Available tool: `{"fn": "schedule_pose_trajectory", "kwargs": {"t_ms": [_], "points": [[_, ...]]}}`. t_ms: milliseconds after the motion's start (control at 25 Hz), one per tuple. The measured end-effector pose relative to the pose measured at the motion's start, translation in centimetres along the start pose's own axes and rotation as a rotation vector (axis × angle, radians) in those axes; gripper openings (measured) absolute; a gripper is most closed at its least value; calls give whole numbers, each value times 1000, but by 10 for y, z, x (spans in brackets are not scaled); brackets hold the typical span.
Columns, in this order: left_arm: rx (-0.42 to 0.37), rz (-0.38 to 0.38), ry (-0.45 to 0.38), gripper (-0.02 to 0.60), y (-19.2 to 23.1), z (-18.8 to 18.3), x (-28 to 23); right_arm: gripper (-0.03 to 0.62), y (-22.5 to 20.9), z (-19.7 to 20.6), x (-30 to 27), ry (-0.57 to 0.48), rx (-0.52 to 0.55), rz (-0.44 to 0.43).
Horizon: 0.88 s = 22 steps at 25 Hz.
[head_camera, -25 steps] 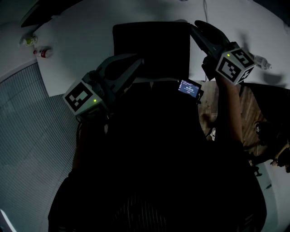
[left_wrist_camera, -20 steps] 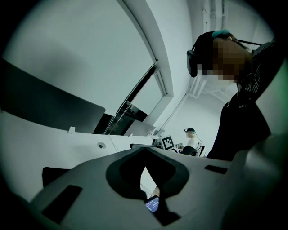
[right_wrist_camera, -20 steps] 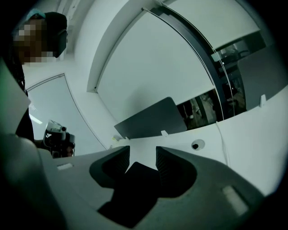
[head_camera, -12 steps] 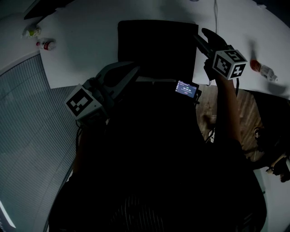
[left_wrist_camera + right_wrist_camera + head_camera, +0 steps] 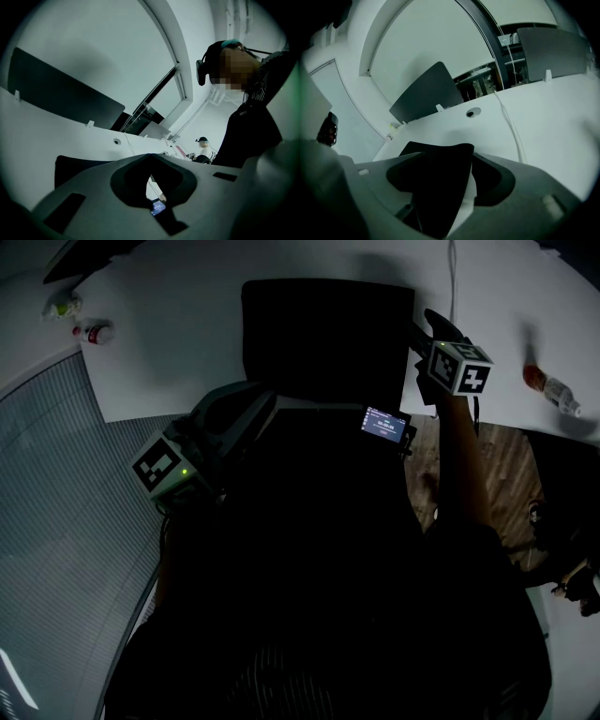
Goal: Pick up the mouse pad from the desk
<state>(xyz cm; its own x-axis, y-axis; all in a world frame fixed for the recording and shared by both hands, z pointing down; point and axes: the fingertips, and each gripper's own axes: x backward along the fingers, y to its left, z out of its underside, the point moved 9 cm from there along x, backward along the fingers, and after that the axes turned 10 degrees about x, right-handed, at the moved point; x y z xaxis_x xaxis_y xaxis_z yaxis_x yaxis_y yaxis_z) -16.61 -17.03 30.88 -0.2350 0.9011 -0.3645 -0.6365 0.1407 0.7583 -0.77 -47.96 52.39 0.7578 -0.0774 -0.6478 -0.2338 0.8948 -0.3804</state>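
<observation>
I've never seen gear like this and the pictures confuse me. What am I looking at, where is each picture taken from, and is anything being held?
There is no robot here. A person holds a hand tool in each hand, each with two jaws and a cube with square markers.

The head view comes from a camera on the person's head, looking down. The two gripper views come from cameras riding on the tools, looking along their jaws.

On the white desk lie a black mouse pad, a white cable, a bottle at the right and small bottles at the far left.

The left gripper has its jaws shut and empty. The right gripper is at the pad's right edge with its jaws opening. The pad shows in the gap, but the jaws don't seem to press on it, so nothing is held.
</observation>
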Motion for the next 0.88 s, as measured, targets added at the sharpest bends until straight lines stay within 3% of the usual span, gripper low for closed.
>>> {"fn": "schedule_pose_trajectory", "kwargs": {"t_ms": [360, 720, 880], "points": [[9, -35, 20, 9, 4, 3, 0, 324, -7, 35, -18, 77, -64, -5], [29, -19, 37, 9, 6, 12, -2, 350, 3, 51, -21, 112, -113, -15], [23, -12, 35, 9, 7, 10, 0, 348, 7, 54, -20, 145, -23, 14]]}}
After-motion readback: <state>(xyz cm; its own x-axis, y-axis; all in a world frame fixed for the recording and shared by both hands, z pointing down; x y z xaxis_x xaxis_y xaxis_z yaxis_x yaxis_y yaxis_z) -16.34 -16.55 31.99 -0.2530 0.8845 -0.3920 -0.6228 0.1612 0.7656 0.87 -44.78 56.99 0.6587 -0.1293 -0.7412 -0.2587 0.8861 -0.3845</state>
